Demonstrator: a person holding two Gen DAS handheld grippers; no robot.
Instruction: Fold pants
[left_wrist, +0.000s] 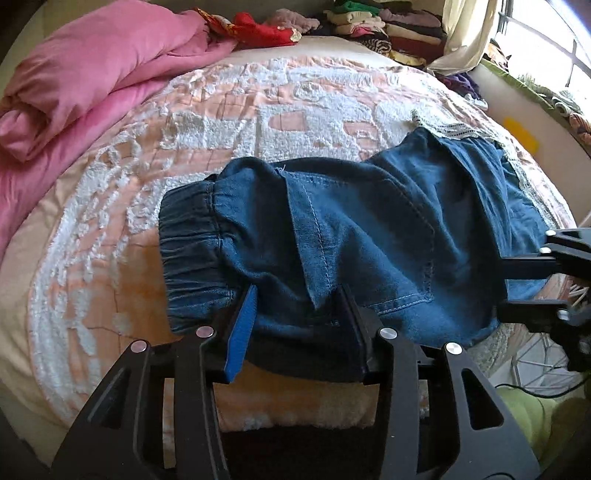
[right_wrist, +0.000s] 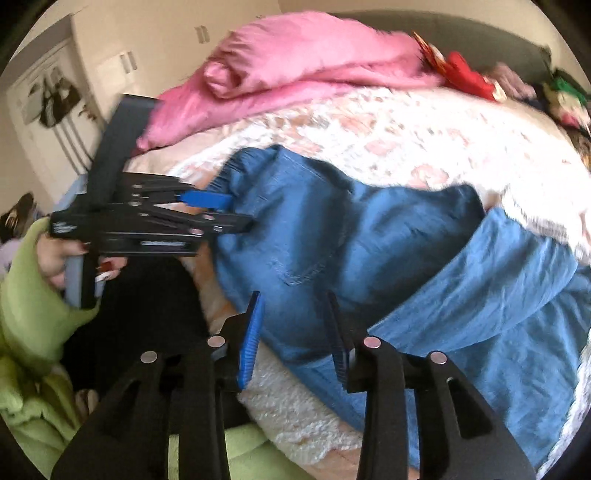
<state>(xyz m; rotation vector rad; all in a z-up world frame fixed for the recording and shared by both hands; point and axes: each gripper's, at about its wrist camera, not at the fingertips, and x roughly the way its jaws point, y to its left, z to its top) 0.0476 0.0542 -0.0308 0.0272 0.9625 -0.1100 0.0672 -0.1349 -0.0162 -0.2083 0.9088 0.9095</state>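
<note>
Jeans (left_wrist: 369, 236) of blue denim lie partly folded on the bed (left_wrist: 110, 229), over a peach-and-white textured bedspread (left_wrist: 229, 110). In the left wrist view the left gripper (left_wrist: 297, 314) has its fingers (left_wrist: 242, 328) spread to either side of the near denim edge, next to the elastic waistband (left_wrist: 192, 236); they straddle the fabric without pinching it. Only this view shows the stacked clothes (left_wrist: 388, 26) at the head of the bed and the window (left_wrist: 546, 40).

The right wrist view, blurred, shows the right gripper (right_wrist: 295, 332) with its fingers (right_wrist: 251, 343) apart over the near edge of the jeans (right_wrist: 332, 236), gripping nothing. It alone shows the person's left hand (right_wrist: 55, 258), in a green sleeve (right_wrist: 33, 317), on the other gripper's handle, and the wardrobe doors (right_wrist: 122, 55). A pink duvet (right_wrist: 295, 59) lies bunched at the far side.
</note>
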